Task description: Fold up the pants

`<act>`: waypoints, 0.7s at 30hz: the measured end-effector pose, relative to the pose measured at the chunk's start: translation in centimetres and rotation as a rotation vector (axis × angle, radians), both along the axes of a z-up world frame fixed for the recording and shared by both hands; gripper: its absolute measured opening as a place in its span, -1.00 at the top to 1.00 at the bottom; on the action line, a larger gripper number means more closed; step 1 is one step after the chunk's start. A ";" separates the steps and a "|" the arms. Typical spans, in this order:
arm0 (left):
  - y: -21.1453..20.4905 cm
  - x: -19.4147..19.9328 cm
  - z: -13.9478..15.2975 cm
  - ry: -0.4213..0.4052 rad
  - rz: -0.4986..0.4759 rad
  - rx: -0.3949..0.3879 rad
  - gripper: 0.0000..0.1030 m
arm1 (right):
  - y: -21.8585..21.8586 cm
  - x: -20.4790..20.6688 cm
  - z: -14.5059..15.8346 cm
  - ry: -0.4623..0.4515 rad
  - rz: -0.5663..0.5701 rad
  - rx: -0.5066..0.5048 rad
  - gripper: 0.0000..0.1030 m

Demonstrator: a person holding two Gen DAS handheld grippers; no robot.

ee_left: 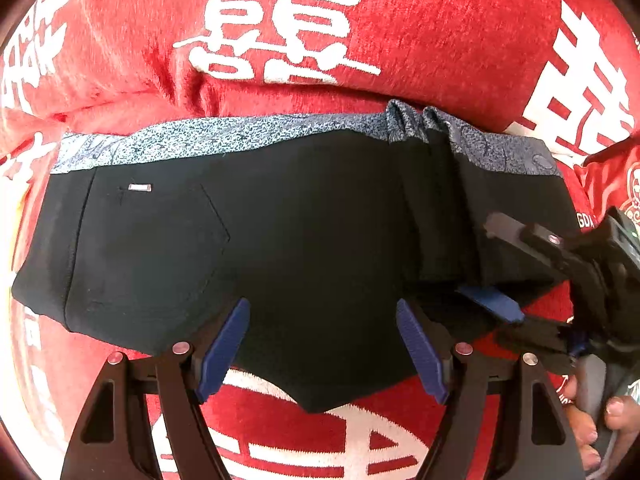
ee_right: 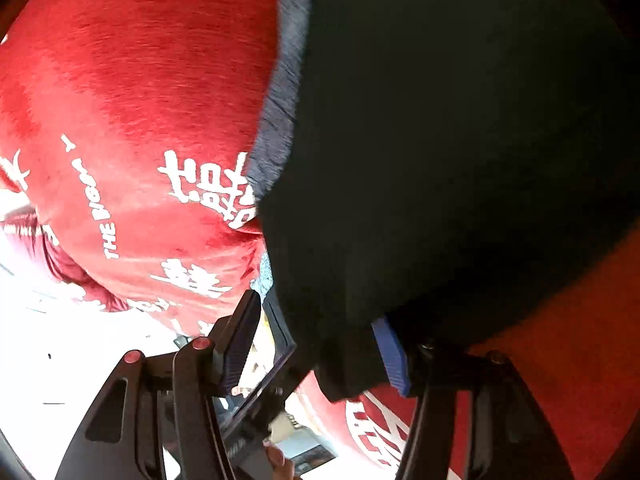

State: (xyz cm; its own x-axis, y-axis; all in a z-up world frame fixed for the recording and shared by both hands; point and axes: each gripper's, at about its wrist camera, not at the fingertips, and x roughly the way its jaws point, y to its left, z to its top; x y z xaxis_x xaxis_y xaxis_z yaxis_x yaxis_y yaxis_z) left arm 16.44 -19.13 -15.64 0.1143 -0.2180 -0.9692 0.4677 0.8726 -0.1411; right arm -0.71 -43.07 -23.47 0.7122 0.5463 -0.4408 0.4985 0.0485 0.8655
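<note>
Black pants [ee_left: 280, 240] with a speckled grey waistband [ee_left: 240, 136] lie spread across a red cloth, waistband at the far side. My left gripper [ee_left: 324, 344] is open, its blue pads over the pants' near edge, holding nothing. My right gripper [ee_left: 492, 264] reaches in from the right in the left wrist view, its jaws apart around a bunched fold at the pants' right end. In the right wrist view the right gripper [ee_right: 320, 344] is open, and the black fabric [ee_right: 440, 160] drapes between its fingers over the right pad [ee_right: 392, 356].
A red cloth [ee_left: 400, 32] with large white characters covers the surface under the pants. In the right wrist view, the cloth's edge [ee_right: 80, 264] falls off at the lower left, with a bright floor beyond. A hand [ee_left: 592, 432] holds the right gripper's handle.
</note>
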 end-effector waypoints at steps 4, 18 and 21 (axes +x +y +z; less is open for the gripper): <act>0.5 0.1 0.2 0.005 0.016 0.003 -0.50 | -0.2 0.5 0.1 0.031 0.001 -0.027 0.59; -0.6 -0.8 1.0 -0.046 -0.014 0.057 -0.50 | 2.8 2.6 3.1 0.076 0.375 -0.250 0.31; -1.9 -0.6 2.0 -0.056 -0.037 0.048 -0.50 | 2.6 1.4 6.6 0.054 0.483 -0.374 -0.03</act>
